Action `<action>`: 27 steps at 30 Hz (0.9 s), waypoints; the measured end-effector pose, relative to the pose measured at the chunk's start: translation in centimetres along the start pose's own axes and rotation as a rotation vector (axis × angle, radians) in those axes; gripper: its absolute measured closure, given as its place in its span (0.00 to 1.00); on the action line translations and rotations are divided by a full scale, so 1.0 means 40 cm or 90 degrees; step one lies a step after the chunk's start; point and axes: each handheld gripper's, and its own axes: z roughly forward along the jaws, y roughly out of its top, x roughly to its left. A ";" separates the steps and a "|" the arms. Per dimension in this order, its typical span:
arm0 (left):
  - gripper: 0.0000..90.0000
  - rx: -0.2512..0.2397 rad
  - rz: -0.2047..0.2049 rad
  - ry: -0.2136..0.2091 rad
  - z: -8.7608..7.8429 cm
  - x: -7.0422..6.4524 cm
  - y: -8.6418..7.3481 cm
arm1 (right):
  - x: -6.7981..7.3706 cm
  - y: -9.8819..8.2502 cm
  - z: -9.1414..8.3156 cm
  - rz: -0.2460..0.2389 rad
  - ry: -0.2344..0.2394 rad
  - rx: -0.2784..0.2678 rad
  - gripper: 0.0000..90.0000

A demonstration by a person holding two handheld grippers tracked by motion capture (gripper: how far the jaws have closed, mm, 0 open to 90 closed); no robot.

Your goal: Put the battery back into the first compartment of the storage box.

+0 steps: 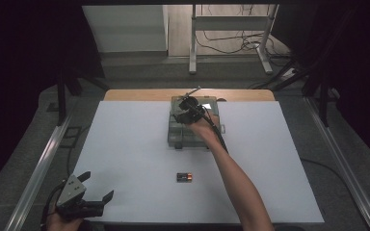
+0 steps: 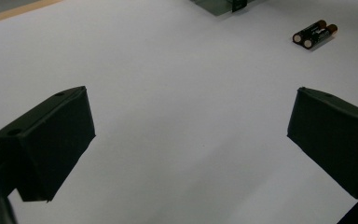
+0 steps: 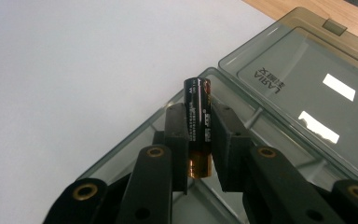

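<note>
High view: right gripper (image 1: pixel 189 111) over the far half of the smoky plastic storage box (image 1: pixel 192 124), forearm reaching in from the near edge of the white table mat (image 1: pixel 135 154). Two more batteries (image 1: pixel 184 177) side by side on the mat, well nearer than the box (just left of that forearm). Left gripper (image 1: pixel 90 190) at the mat's near left corner, far from the box, jaws spread, nothing between them.

Left gripper view: both black jaws wide apart over bare mat; battery pair (image 2: pixel 315 33) beyond the right jaw, a corner of the box (image 2: pixel 219 5) further off at the top edge.

Right gripper view: jaws pinching one black-and-copper AA battery (image 3: pixel 199 122) by its middle, upright between the pads, ends showing above and below them. Directly above the box's open tray (near edge), hinged lid (image 3: pixel 303 88) laid back behind.
</note>
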 end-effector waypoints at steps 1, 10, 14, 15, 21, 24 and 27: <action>0.01 -0.001 -0.001 0.000 0.000 0.000 0.000 | 0.001 0.003 0.006 0.001 -0.002 0.002 0.85; 0.01 -0.001 0.003 -0.002 0.000 -0.001 0.000 | 0.000 0.007 0.013 0.005 -0.013 -0.010 0.61; 0.01 0.000 0.008 0.000 0.001 -0.004 0.000 | 0.000 0.003 -0.011 0.004 0.005 -0.008 0.47; 0.01 0.000 0.008 0.000 0.001 -0.004 0.000 | 0.002 0.000 -0.018 -0.002 0.006 -0.010 0.43; 0.02 0.002 0.009 0.002 0.002 -0.005 0.001 | 0.026 -0.018 -0.061 -0.038 0.024 -0.015 0.28; 0.02 0.004 0.011 0.003 0.002 -0.005 0.001 | 0.038 -0.028 -0.084 -0.047 0.029 -0.018 0.20; 0.02 0.004 0.011 0.004 0.002 -0.006 0.001 | 0.052 -0.040 -0.107 -0.057 0.029 -0.018 0.10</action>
